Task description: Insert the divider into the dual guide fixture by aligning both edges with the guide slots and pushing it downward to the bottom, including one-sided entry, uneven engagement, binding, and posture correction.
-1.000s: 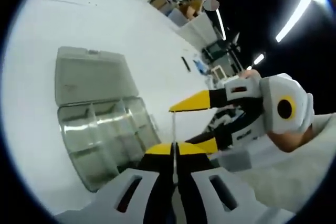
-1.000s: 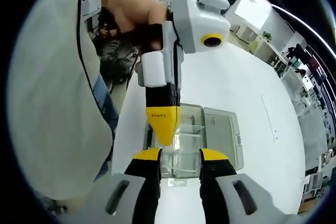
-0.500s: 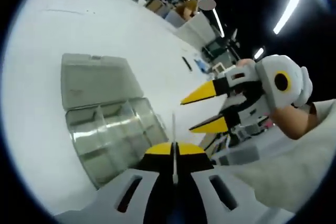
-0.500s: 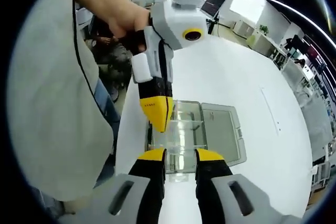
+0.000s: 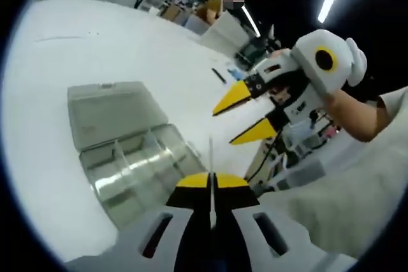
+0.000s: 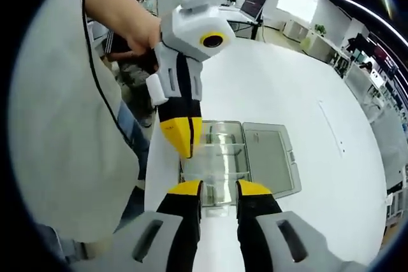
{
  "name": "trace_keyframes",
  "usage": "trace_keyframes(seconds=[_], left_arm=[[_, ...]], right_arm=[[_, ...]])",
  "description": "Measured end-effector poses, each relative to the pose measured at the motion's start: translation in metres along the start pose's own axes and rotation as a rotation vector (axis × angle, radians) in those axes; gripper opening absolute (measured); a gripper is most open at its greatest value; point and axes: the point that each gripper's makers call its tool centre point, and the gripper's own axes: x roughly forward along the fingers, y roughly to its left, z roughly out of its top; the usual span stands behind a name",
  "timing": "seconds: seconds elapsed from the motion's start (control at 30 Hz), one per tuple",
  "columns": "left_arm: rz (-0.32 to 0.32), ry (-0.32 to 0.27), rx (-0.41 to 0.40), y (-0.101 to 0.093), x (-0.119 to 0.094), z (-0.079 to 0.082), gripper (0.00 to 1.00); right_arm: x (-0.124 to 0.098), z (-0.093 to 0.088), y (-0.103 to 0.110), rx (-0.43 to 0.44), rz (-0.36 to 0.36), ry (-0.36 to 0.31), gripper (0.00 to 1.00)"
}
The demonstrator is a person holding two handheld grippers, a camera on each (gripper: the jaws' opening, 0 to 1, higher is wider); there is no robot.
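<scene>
My left gripper [image 5: 211,181] is shut on a thin clear divider [image 5: 211,157], which I see edge-on rising between its yellow tips. Below and to the left lies a clear compartment box [image 5: 134,170] with its lid [image 5: 108,113] folded open, on the white table [image 5: 95,49]. My right gripper [image 5: 223,127] comes in from the right, open, clear of the divider. In the right gripper view my right gripper [image 6: 218,189] stands open above the box [image 6: 233,151]. There the left gripper [image 6: 181,137] points down with the divider [image 6: 205,160] held over the box.
The lid [image 6: 268,160] lies flat to the right of the box. The table's edge runs just left of the box, with a person's pale garment [image 6: 64,132] beyond it. Desks and shelves [image 5: 229,27] stand far behind the table.
My right gripper has drawn back from the divider and the left gripper's tips, up and away. The left gripper stays shut on the divider over the box.
</scene>
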Motion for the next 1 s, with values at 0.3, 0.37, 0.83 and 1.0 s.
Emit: trace_keyframes(seconds=[0.3, 0.37, 0.83, 1.0], left_arm=[[0.003, -0.02, 0.099, -0.001, -0.001, 0.003, 0.0], [0.002, -0.027, 0.109, -0.001, -0.001, 0.004, 0.0], [-0.007, -0.068, 0.276, -0.008, -0.002, 0.012, 0.0], [-0.008, -0.076, 0.317, -0.009, -0.003, 0.013, 0.0]], right_arm=[[-0.001, 0.003, 0.001, 0.003, 0.061, -0.002, 0.16], [-0.001, 0.004, 0.001, 0.001, 0.069, -0.003, 0.15], [0.004, 0.015, 0.01, -0.024, 0.174, 0.007, 0.09], [0.006, 0.017, 0.012, -0.032, 0.195, 0.01, 0.06]])
